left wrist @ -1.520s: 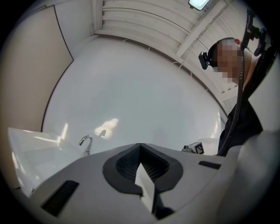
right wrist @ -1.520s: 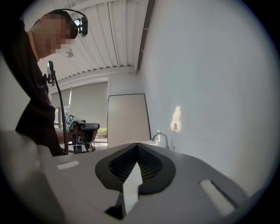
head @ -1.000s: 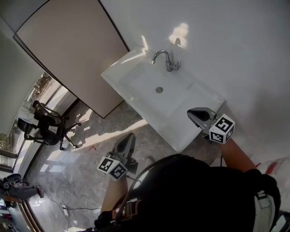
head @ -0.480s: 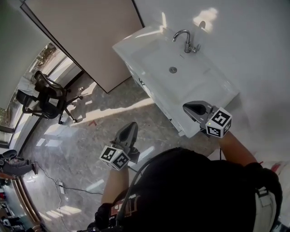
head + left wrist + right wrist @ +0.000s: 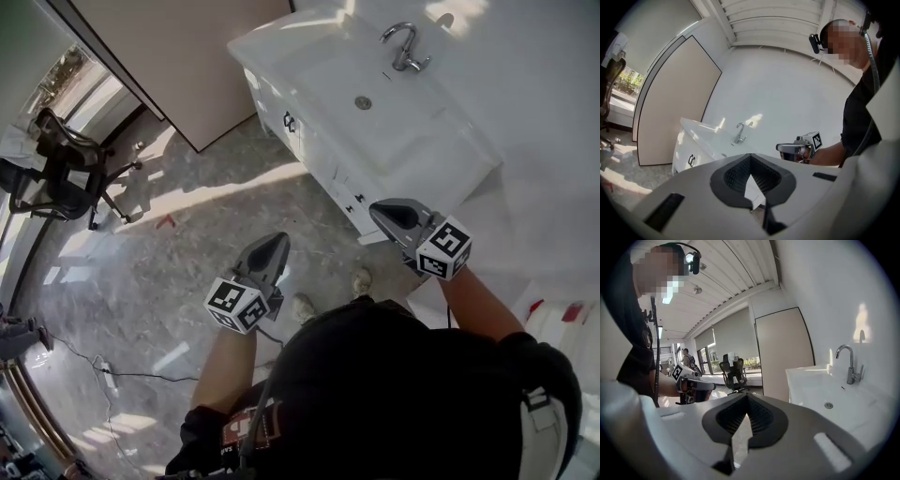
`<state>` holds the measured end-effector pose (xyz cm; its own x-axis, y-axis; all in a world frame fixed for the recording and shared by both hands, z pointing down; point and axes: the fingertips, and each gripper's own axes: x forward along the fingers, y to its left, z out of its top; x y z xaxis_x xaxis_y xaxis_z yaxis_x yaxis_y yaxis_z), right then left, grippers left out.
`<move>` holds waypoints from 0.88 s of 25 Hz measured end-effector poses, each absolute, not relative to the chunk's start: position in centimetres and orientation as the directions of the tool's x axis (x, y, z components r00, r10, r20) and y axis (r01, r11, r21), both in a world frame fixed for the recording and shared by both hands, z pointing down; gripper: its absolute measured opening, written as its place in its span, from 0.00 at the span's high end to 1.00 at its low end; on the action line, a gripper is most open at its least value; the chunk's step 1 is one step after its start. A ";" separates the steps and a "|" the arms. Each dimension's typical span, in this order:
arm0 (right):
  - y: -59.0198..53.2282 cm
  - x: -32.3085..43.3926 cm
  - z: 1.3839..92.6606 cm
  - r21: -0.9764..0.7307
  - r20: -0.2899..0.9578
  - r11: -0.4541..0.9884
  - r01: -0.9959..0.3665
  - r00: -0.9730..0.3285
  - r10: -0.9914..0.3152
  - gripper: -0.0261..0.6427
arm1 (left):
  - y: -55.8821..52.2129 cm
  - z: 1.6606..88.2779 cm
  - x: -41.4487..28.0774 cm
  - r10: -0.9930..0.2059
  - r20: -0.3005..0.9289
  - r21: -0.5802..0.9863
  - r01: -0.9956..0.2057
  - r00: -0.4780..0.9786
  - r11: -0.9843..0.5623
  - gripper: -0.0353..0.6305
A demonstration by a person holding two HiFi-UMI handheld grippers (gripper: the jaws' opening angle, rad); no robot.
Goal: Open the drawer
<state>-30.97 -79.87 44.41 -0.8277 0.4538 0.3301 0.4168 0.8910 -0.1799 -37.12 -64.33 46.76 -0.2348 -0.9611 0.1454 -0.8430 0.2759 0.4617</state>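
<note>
In the head view, a white vanity cabinet (image 5: 441,150) with a basin fills 12 to 2 o'clock. Its white drawer front with a dark handle (image 5: 289,122) is shut and faces the grey marble floor (image 5: 169,281). The left gripper (image 5: 272,242) is near centre over the floor. The right gripper (image 5: 384,214) is at 2 o'clock, beside the cabinet's corner.

In the left gripper view, the jaws are together and empty, with the drawer front (image 5: 691,160) at 9 o'clock.

In the right gripper view, the jaws are together and empty, with the cabinet (image 5: 811,380) at 3 o'clock.

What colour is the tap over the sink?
Shiny silver. The tap shows best in the head view.
</note>
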 end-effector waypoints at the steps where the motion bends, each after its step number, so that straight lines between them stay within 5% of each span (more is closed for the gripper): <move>1: -79.3 -31.0 45.0 -0.183 0.337 0.894 0.409 -0.828 0.448 0.97 | -64.1 47.9 -37.0 -0.961 0.162 0.465 -0.842 -0.222 0.273 0.96; 22: -80.0 -23.2 65.1 -0.198 0.380 0.797 0.570 -0.705 0.599 0.97 | -78.6 75.0 -29.5 -0.936 0.343 0.618 -0.730 -0.084 0.292 0.96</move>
<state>-23.25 -80.02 65.07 -0.7050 0.5988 0.3800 0.5703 0.7972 -0.1982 -29.52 -78.59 74.96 -0.0838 -0.9357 0.3428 -0.7298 0.2919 0.6182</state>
